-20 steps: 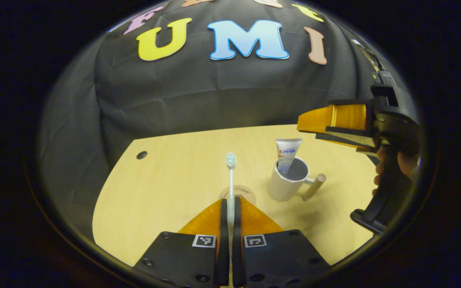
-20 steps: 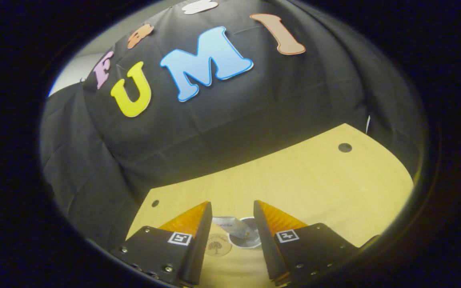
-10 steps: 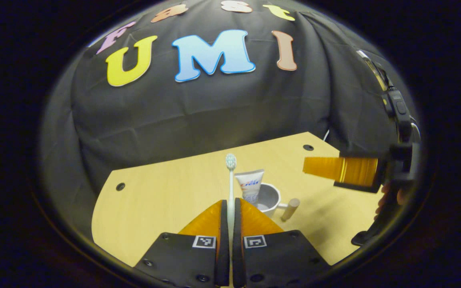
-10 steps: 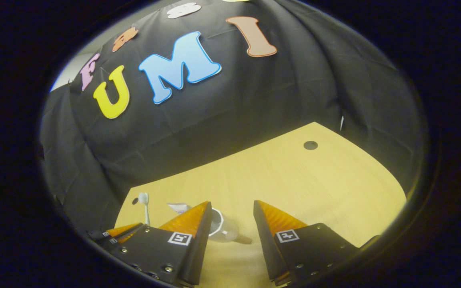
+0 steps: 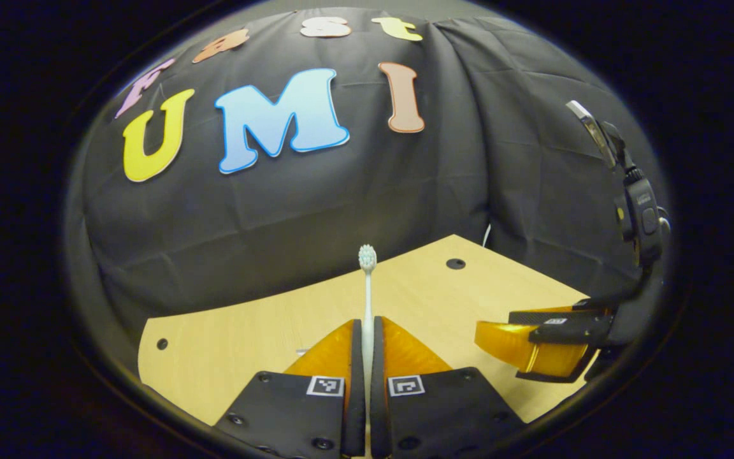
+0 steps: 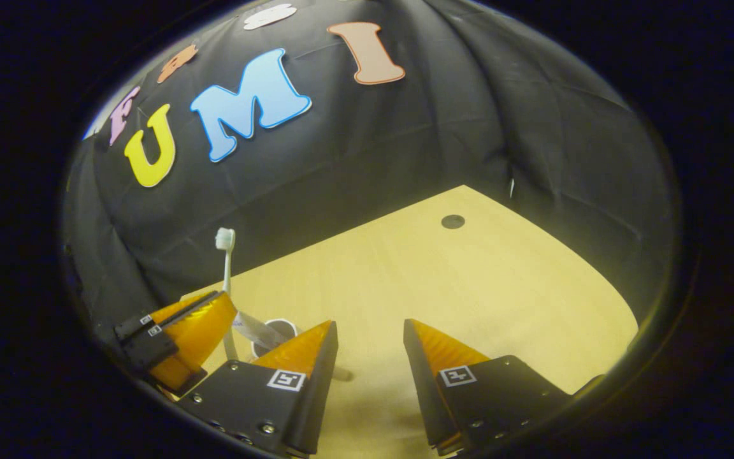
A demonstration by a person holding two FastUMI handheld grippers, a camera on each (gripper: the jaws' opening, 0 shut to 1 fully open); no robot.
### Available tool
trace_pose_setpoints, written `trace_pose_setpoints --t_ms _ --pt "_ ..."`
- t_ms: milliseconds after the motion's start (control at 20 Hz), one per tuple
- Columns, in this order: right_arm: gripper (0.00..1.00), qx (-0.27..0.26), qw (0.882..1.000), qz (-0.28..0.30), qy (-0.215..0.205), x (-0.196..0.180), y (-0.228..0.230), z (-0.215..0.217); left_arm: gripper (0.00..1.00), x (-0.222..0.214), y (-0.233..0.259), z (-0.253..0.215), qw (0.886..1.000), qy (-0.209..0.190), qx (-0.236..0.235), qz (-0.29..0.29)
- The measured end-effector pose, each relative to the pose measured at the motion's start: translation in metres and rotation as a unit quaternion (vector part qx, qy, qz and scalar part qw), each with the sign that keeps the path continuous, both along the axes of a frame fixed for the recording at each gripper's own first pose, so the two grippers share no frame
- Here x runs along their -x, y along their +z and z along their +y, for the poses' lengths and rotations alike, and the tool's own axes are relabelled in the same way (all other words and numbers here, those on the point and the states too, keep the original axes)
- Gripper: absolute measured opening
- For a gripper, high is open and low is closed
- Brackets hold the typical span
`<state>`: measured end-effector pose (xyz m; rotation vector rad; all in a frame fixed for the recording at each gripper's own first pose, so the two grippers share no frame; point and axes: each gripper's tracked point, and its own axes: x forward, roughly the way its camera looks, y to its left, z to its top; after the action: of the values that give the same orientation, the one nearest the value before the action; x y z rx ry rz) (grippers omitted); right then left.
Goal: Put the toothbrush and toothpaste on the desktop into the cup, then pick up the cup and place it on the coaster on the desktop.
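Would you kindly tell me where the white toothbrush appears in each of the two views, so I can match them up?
Left gripper view: the white toothbrush stands at centre, clamped in the left tool, bristles up.
Right gripper view: it rises at lower left, held by that same tool, above the white cup.
Shared landmark: the dark round hole in the wooden desktop.

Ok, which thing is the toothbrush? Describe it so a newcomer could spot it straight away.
Start at the pale wooden desktop in front of the black cloth wall. Above it, the left gripper is shut on a thin stick that rises upright between its fingers: the toothbrush. Its small bristled head at the top sets it apart from the flat toothpaste tube leaning in the white cup.
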<state>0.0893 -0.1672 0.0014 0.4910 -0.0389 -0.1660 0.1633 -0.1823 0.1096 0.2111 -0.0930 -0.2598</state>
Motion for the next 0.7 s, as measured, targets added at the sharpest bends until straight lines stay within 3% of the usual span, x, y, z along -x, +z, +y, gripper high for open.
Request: trace_pose_setpoints --t_ms 300,700 --pt "0.61 -0.009 1.000 0.018 -0.003 -0.004 -0.015 -0.009 0.10 -0.023 0.014 -0.014 0.999 -0.008 -0.006 -0.036" --pt "0.62 -0.006 1.000 0.030 -0.006 0.003 -0.025 -0.019 0.11 -0.055 -0.011 0.016 0.998 0.040 0.039 -0.029"
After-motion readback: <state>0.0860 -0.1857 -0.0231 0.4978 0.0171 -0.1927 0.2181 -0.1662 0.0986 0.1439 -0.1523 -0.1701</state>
